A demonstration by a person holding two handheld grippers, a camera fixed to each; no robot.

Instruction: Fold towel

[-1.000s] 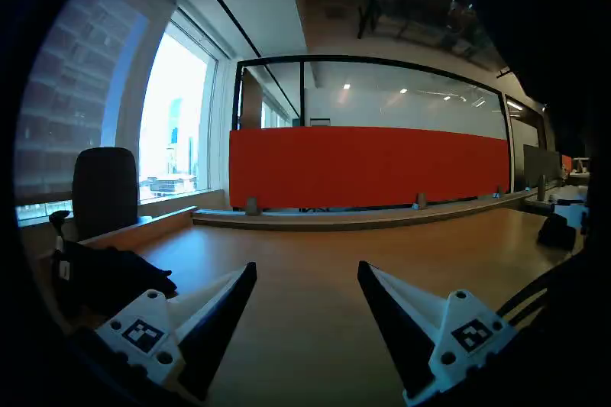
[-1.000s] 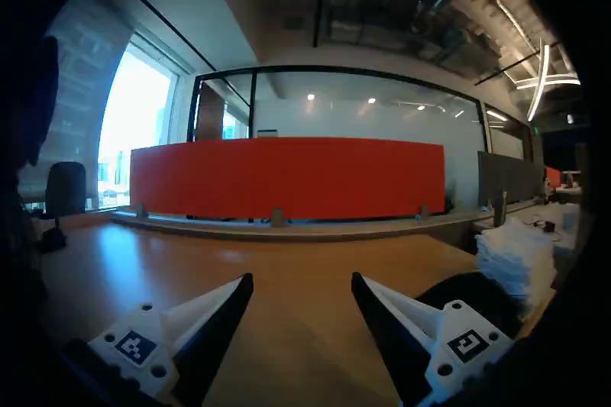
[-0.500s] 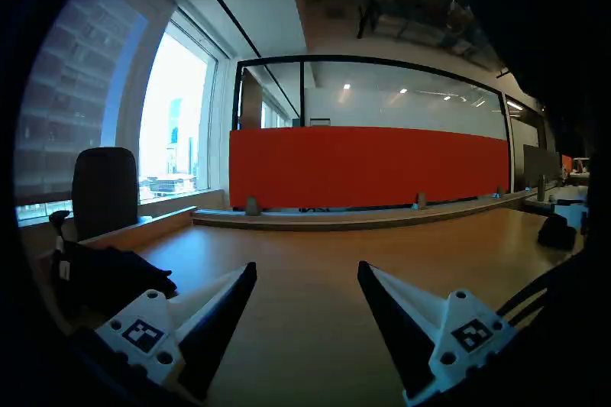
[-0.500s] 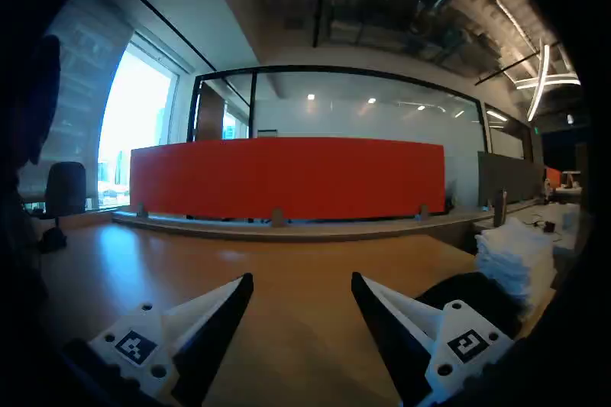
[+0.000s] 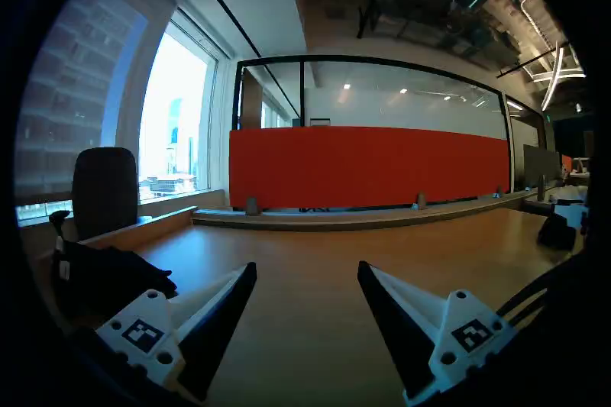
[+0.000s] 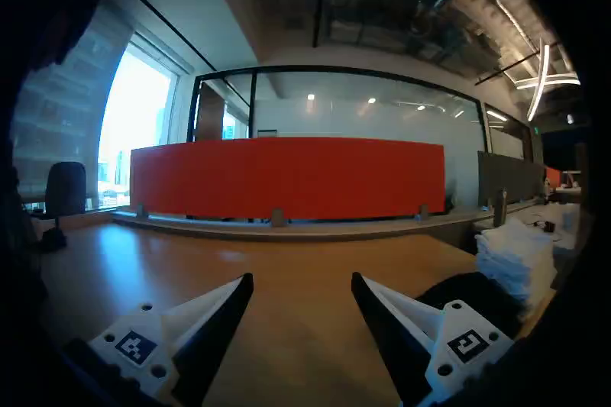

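Note:
A stack of folded white towels (image 6: pixel 515 258) stands at the right edge of the wooden desk (image 6: pixel 305 269) in the right gripper view, with a dark cloth (image 6: pixel 477 292) heaped just in front of it. My right gripper (image 6: pixel 302 279) rests low over the desk, open, nothing between its fingers, left of that cloth. In the left gripper view my left gripper (image 5: pixel 307 268) is also open and empty above the desk (image 5: pixel 321 254). A dark bundle of fabric (image 5: pixel 107 277) lies to its left. A small dark object (image 5: pixel 556 231) sits far right.
A red divider panel (image 5: pixel 366 166) runs along the back of the desk, also seen as the red panel (image 6: pixel 286 178) from the right. A black office chair (image 5: pixel 105 189) stands by the window (image 5: pixel 172 132) at left. Black cables (image 5: pixel 535 292) cross the lower right.
A dark shape at the upper edge of each view has drawn away, uncovering more ceiling and window. Both grippers stay where they were.

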